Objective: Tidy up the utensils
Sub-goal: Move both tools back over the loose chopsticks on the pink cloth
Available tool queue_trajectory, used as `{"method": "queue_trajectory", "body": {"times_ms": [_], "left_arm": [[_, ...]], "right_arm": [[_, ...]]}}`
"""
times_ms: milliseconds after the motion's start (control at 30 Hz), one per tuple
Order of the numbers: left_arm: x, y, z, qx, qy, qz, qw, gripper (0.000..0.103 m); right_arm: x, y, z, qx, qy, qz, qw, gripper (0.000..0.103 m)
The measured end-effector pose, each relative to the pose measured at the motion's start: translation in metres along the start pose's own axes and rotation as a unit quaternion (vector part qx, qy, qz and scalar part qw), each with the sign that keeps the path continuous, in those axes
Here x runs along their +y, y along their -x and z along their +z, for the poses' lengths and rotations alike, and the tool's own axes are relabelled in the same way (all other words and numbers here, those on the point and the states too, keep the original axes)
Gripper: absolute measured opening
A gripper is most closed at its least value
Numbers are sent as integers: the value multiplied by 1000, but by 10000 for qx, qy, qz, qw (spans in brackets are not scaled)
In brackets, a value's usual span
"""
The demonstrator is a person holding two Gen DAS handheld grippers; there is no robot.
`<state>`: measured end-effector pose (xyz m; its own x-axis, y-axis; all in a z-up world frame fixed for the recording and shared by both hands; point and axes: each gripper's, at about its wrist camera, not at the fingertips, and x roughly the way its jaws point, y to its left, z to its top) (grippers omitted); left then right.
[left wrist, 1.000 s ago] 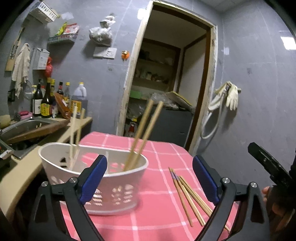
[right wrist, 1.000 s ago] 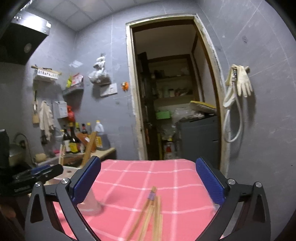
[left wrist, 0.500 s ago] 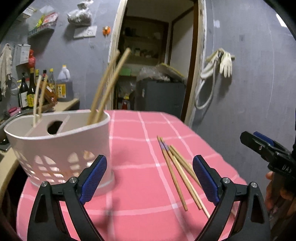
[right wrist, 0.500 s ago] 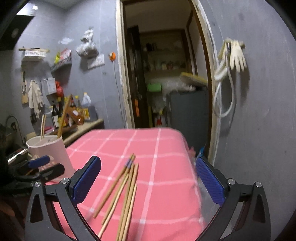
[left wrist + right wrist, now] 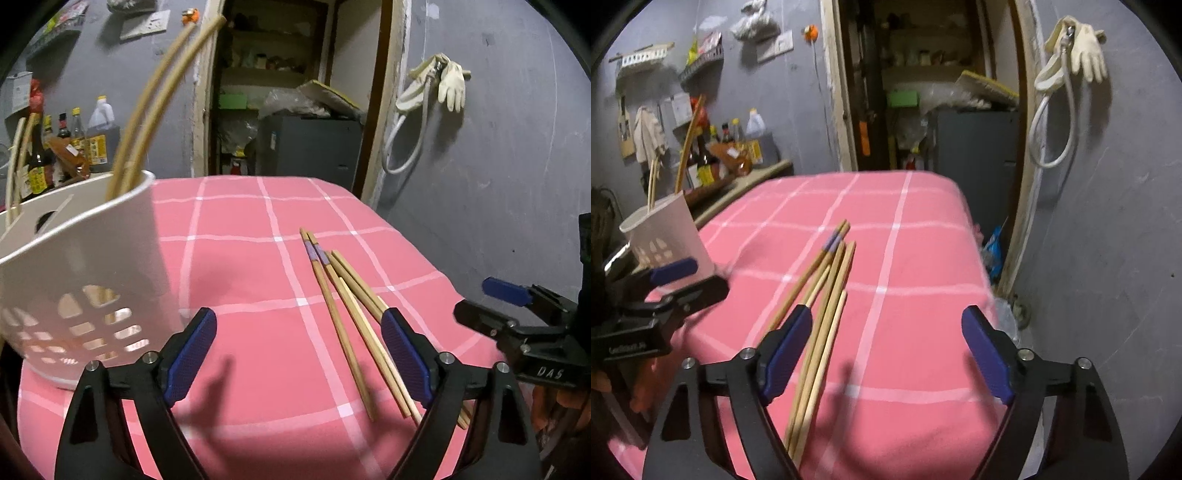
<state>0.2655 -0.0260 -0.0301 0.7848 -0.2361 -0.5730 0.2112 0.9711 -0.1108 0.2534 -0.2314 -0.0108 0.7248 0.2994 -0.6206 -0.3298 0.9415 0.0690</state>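
Both our tongs gape, just been closing, nothing pinched: left gripper (image 5: 299,354) near white utensil basket (image 5: 74,266), right gripper (image 5: 886,350) above loose chopsticks (image 5: 827,295), which lie mid pink checked tablecloth (image 5: 916,258), right of basket.

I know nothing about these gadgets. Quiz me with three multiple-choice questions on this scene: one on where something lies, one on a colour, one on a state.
1. Where do the loose chopsticks lie?
A. In the doorway
B. On the tablecloth
C. On the floor

2. What colour is the basket?
A. White
B. Green
C. Black

3. How is the right gripper?
A. Clamped on a bottle
B. Shut with nothing in it
C. Open, gripping nothing

Answers:
1 B, they rest flat on the pink checked cloth.
2 A, its perforated wall is white.
3 C, its blue pads stand apart, pressing on nothing.
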Motion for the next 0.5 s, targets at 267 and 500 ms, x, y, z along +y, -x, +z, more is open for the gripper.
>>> {"method": "queue_trajectory", "body": {"times_ms": [267, 500], "left_arm": [[2, -28, 4, 517, 76, -202, 9984, 61], [-6, -47, 12, 818, -207, -289, 9960, 42]], "right_arm": [[8, -24, -3, 579, 183, 225, 9979, 52], [14, -34, -3, 814, 284, 278, 9959, 50]]}}
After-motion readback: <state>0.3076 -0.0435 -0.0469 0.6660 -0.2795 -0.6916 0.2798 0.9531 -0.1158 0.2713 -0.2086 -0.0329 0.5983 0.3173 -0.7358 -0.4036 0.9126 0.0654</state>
